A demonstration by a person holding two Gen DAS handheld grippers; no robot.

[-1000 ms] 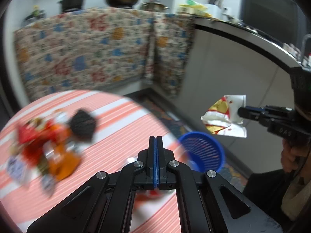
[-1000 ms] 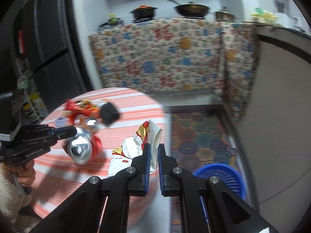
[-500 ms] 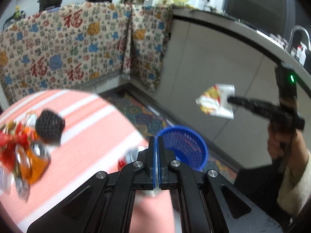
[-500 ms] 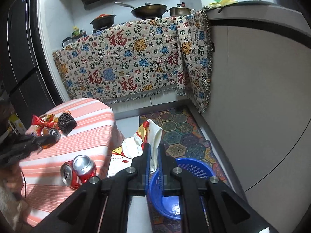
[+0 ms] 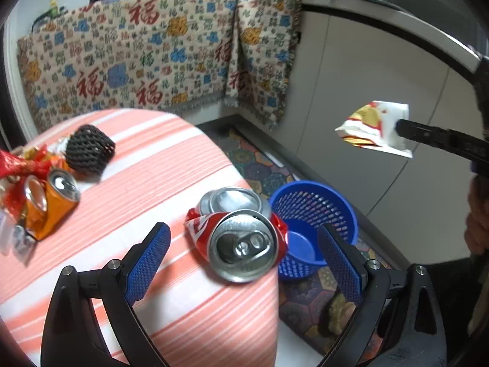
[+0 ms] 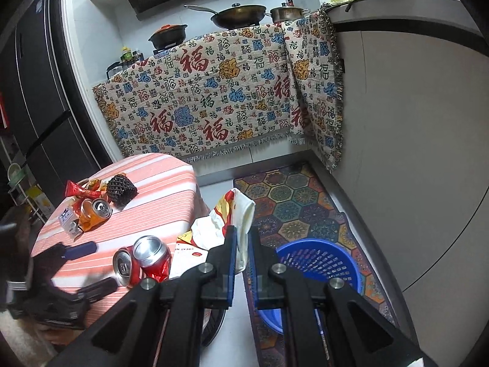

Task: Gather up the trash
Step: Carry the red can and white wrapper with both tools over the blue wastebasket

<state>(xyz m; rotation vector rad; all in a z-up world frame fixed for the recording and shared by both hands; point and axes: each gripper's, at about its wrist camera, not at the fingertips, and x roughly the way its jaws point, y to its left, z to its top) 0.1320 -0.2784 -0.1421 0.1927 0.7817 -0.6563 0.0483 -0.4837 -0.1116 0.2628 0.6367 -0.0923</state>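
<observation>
A crushed red can lies near the edge of the striped table, a second crushed can right behind it. My left gripper is opening, its jaws wide on either side of the red can, pads apart from it. My right gripper is shut on a white, red and yellow snack bag; in the left wrist view the snack bag hangs in the air above and to the right of the blue basket. The blue basket stands on the floor beside the table.
More trash lies at the table's far left: an orange can, red wrappers and a black foam net. A patterned cloth drapes the counter behind. A patterned mat covers the floor. Grey cabinets run along the right.
My left gripper has opened wide and dropped toward the red can at the table edge. My right gripper has carried the snack bag off the table, over toward the blue basket.
</observation>
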